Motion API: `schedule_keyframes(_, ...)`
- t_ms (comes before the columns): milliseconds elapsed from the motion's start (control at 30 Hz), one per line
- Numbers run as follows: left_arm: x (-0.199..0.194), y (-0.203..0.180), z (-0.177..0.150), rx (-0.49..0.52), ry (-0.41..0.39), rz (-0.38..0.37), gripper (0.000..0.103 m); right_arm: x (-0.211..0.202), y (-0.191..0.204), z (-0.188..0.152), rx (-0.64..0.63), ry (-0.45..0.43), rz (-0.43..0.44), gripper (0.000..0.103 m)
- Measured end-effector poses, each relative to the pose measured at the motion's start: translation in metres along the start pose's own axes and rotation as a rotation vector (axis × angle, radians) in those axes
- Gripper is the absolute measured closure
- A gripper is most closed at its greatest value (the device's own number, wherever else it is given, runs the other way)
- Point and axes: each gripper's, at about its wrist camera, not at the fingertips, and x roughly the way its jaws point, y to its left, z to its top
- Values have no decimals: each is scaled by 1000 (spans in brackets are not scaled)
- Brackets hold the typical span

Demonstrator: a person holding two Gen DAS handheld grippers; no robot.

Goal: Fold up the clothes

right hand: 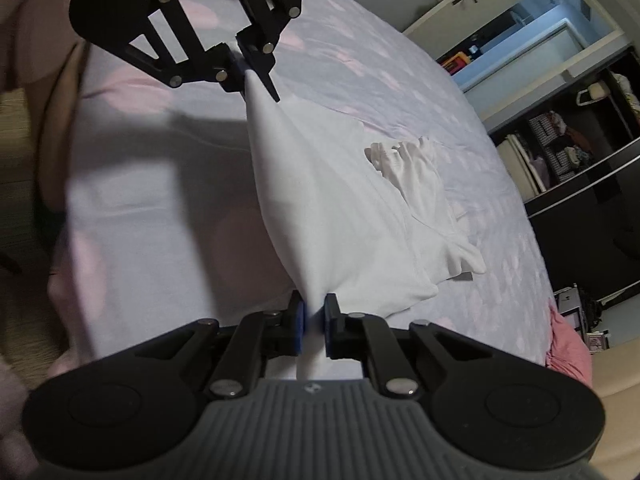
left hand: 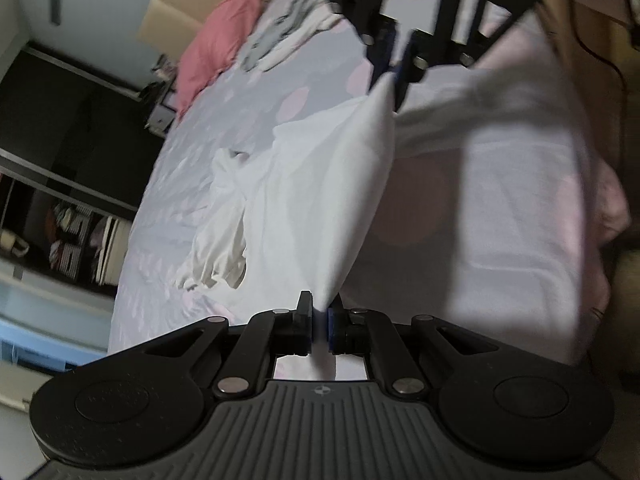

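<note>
A white garment point(left hand: 320, 200) is stretched taut between my two grippers above a bed, its far part crumpled on the sheet. My left gripper point(left hand: 320, 316) is shut on one corner of it. Across from it, my right gripper point(left hand: 394, 70) pinches the opposite corner. In the right wrist view the right gripper point(right hand: 314, 316) is shut on the white garment point(right hand: 340, 208), and the left gripper point(right hand: 250, 74) holds the far corner. A ruffled sleeve or hem point(right hand: 404, 160) lies bunched on the bed.
The bed sheet point(left hand: 520, 200) is pale lilac with pink spots. A pink pillow point(left hand: 216, 52) and other clothes point(left hand: 280, 36) lie at the head of the bed. An open dark wardrobe point(right hand: 568, 148) with shelves stands beside the bed. A person's pink sleeve point(right hand: 24, 40) shows at the left.
</note>
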Motion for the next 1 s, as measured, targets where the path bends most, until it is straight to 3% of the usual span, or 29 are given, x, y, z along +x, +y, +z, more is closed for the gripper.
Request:
schedule_keyframes(333, -39, -37, -8, 94, 10, -137, 99, -43, 25, 0, 26, 44, 161, 92)
schedule_keyframes(567, -24, -63, -16, 100, 43, -206, 98, -30, 52, -9, 4, 73, 207, 92)
schedule_keyframes(767, -26, -45, -18, -12, 57, -311, 90, -34, 42, -15, 68, 94, 283, 86)
schedule_keyframes(1000, -30, 14, -22, -234, 33, -444, 80, -44, -3, -21, 221, 103, 366, 82)
